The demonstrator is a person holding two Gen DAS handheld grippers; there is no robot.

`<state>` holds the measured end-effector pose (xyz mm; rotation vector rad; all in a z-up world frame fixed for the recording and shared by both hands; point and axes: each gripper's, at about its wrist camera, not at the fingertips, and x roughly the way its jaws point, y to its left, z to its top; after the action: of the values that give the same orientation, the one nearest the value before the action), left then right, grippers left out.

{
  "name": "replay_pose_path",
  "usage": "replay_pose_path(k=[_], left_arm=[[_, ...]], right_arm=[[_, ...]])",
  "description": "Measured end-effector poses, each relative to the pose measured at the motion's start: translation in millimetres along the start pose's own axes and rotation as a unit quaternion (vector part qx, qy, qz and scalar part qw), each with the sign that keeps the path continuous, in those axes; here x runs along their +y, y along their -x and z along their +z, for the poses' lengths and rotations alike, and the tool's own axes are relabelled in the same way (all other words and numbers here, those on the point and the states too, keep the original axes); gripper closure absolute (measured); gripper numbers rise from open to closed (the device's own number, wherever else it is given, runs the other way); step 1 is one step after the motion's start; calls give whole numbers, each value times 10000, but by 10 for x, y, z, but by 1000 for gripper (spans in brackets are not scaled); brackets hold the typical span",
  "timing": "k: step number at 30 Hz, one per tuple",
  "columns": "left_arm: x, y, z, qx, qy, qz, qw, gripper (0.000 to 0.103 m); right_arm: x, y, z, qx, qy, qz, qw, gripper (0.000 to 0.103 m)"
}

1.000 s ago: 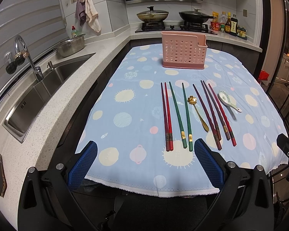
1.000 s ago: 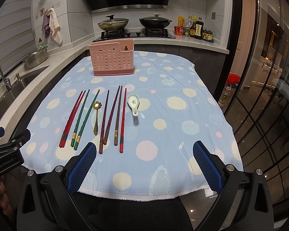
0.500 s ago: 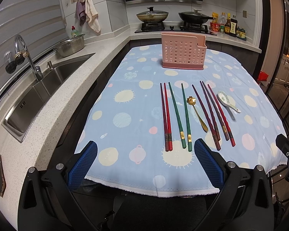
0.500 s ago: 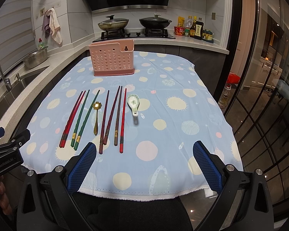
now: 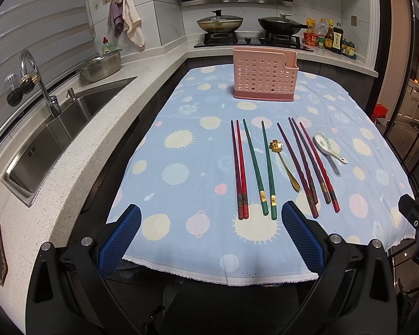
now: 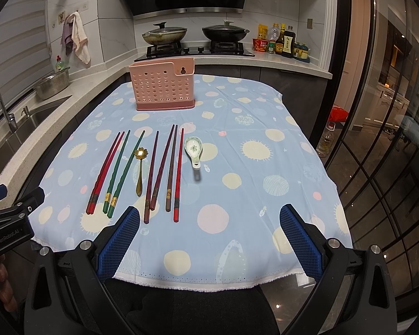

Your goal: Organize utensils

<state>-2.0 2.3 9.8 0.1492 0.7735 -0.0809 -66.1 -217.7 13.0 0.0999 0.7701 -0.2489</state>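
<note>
A pink perforated utensil holder (image 5: 264,75) (image 6: 162,85) stands upright at the far end of the table. In a row nearer me lie a red chopstick pair (image 5: 239,167) (image 6: 104,171), a green pair (image 5: 261,167) (image 6: 121,170), a gold flower spoon (image 5: 285,164) (image 6: 139,167), several dark red and brown chopsticks (image 5: 307,164) (image 6: 166,167), and a white ceramic spoon (image 5: 328,148) (image 6: 193,150). My left gripper (image 5: 209,237) is open and empty above the near table edge, short of the chopstick ends. My right gripper (image 6: 209,237) is open and empty, also at the near edge.
A blue dotted cloth (image 5: 187,195) (image 6: 265,173) covers the table. A counter with a sink (image 5: 56,136) runs along the left. A stove with two pans (image 5: 248,28) and bottles (image 6: 282,42) sit behind. Glass doors (image 6: 377,139) are on the right.
Both views have shifted very slightly; the utensils and the holder lie where they were, and both grippers stay open.
</note>
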Motion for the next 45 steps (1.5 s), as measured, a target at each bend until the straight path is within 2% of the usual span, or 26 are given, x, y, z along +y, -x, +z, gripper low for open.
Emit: replay_pose_path(k=[26, 32, 36, 45], left_arm=[[-82, -3, 0, 16, 4, -111, 9999, 7], [43, -160, 4, 187, 240, -326, 9990, 7], [111, -270, 24, 239, 354, -321, 9986, 7], [96, -741, 76, 550, 229, -414, 9974, 7]], right_arm=[[21, -20, 2, 7, -4, 16, 10000, 7], [-25, -53, 55, 29, -14, 81, 10000, 7], [-38, -129, 69, 52, -40, 74, 10000, 7], [-72, -450, 194, 273, -127, -6, 9995, 7]])
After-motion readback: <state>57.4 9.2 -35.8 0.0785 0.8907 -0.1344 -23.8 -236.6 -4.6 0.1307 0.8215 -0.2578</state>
